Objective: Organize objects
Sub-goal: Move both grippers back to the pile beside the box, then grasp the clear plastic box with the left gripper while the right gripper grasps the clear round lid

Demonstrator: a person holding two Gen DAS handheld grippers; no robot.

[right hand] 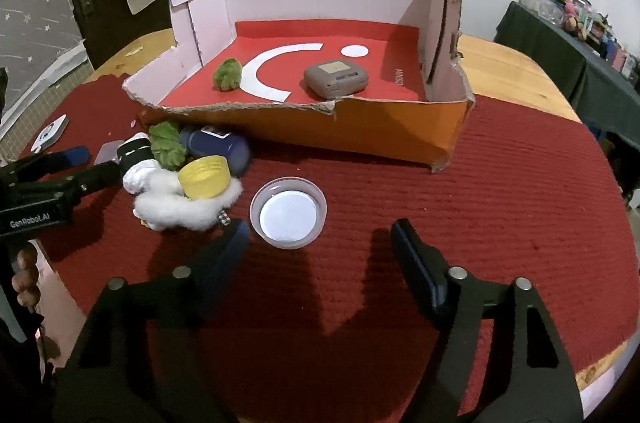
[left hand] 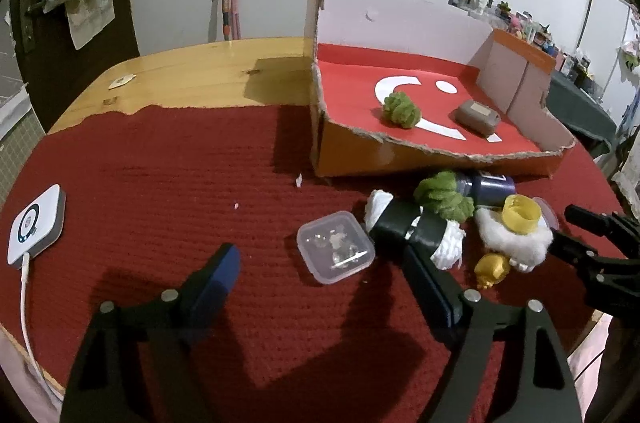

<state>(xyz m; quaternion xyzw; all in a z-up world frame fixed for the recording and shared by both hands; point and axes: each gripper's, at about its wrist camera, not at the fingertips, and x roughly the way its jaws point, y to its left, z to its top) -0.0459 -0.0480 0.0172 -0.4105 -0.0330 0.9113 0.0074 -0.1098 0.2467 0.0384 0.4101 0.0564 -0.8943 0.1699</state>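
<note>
An open cardboard box (right hand: 400,131) with a red floor holds a green pompom (right hand: 227,74) and a grey case (right hand: 335,79); the box also shows in the left wrist view (left hand: 360,153). In front of it lies a pile: green pompom (left hand: 442,197), dark blue bottle (left hand: 490,187), yellow cap (left hand: 520,215), white cotton (left hand: 508,243), black-and-white roll (left hand: 416,229), gold figure (left hand: 492,269). My left gripper (left hand: 320,273) is open around a clear square case (left hand: 335,246). My right gripper (right hand: 320,243) is open just behind a clear round lid (right hand: 288,211).
A red mat (left hand: 160,183) covers the wooden table (left hand: 192,71). A white device (left hand: 36,227) with a cable lies at the mat's left edge. The right gripper's fingers (left hand: 592,243) reach in from the right in the left wrist view.
</note>
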